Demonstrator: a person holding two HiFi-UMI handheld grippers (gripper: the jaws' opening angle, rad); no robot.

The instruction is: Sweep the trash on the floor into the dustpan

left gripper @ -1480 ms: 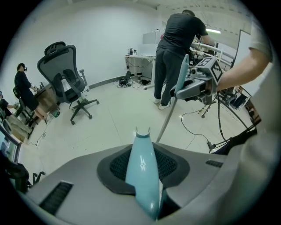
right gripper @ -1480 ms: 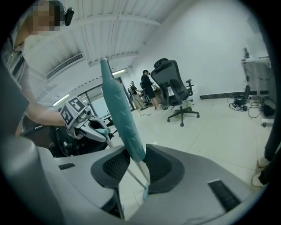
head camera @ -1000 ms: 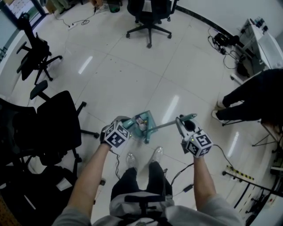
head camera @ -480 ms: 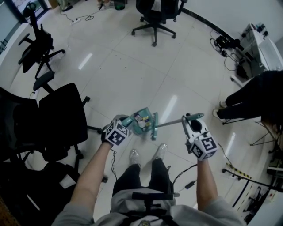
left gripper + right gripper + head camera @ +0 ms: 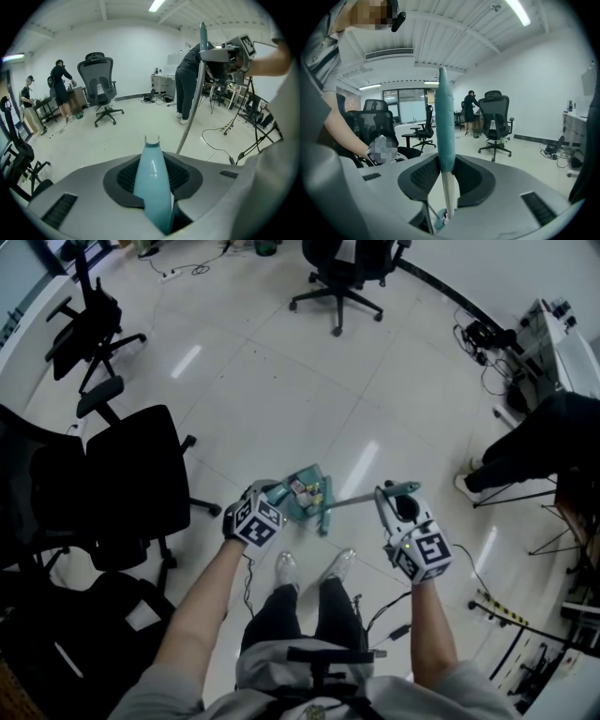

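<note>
L gripper [image 5: 264, 501]: jaws pinching pale-blue handle of dustpan [image 5: 302, 501]. Pan low at floor [image 5: 281, 399], just ahead of person's shoes [image 5: 281, 570]; can't tell if it rests on it. Bits of trash [image 5: 302, 488] lying inside pan. R gripper [image 5: 397, 495]: jaws clamped on teal grip of broom [image 5: 354, 502]; shaft slants down to L, brush end right beside pan. Black office chair [image 5: 131, 474] near, on person's L side

Teal dustpan [image 5: 298, 505], teal-handled broom [image 5: 361, 500], white tiled floor [image 5: 281, 381], black office chairs [image 5: 131, 474]
</note>
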